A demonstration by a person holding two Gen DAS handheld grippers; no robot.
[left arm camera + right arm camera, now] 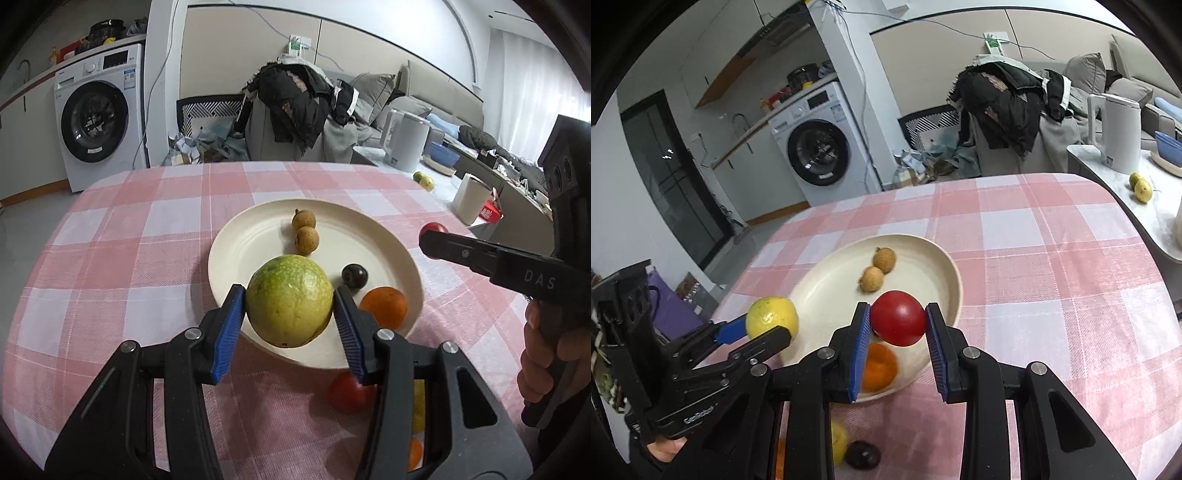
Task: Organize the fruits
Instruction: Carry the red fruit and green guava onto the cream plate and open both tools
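My left gripper is shut on a yellow-green round fruit, held just above the near rim of a cream plate. On the plate lie two longans, a dark plum and an orange. My right gripper is shut on a red tomato over the plate's near right side. In the right wrist view the left gripper shows at the left with the yellow-green fruit in it. A hand holds the right gripper at the right edge.
Loose on the pink checked cloth near me lie another red tomato, a yellow fruit, a dark fruit and an orange one. A side table at the right carries a white kettle and two more fruits.
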